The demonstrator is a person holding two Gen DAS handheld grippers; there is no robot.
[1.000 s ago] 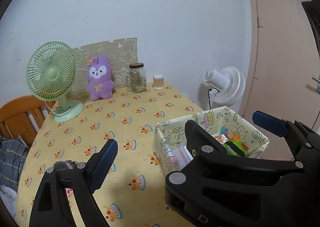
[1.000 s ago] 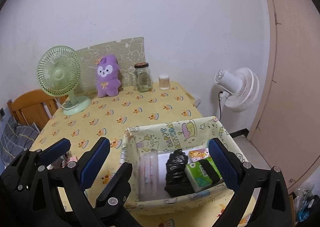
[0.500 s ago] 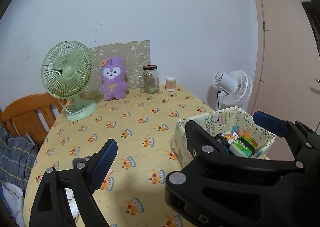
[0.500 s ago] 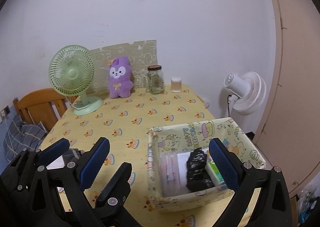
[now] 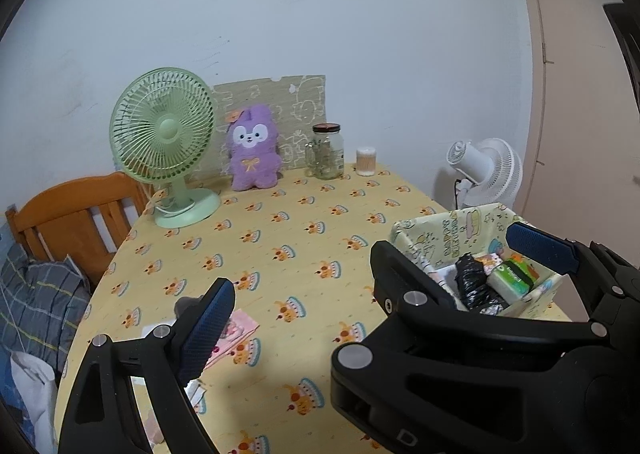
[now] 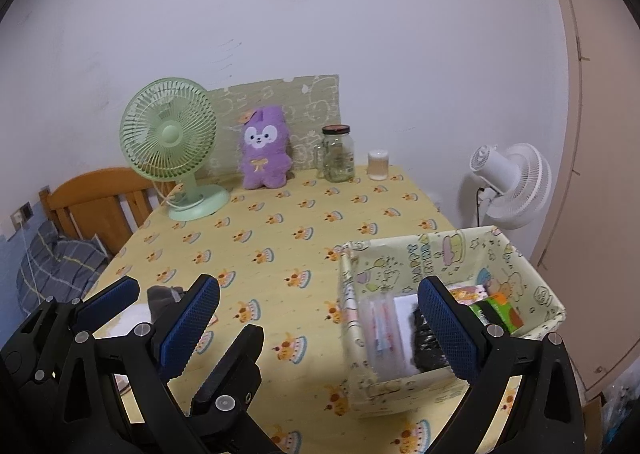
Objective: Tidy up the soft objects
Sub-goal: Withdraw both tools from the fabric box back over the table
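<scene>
Plush toy [image 5: 253, 150], purple, stands upright at upper centre of the left wrist view, at the far table [image 5: 304, 238] edge against a patterned board [image 5: 280, 94]. Fabric bin [image 6: 452, 266], lower right, holds a black bag [image 5: 474, 282] and a tissue pack [image 5: 510, 280]. Small soft bits, grey and pink [image 5: 236, 330], lie lower left by the left gripper's pad.

Left gripper [image 5: 360, 278]: jaws wide apart, empty. Right gripper [image 6: 320, 314]: same.

Judgement: approach step, nothing grasped. Next: pick one soft item, close lightly, carry it to the bin.

In the way: green fan [image 5: 168, 138] just left of the plush, glass jar [image 5: 328, 150] right of it. White fan [image 6: 512, 182] stands off-table.
</scene>
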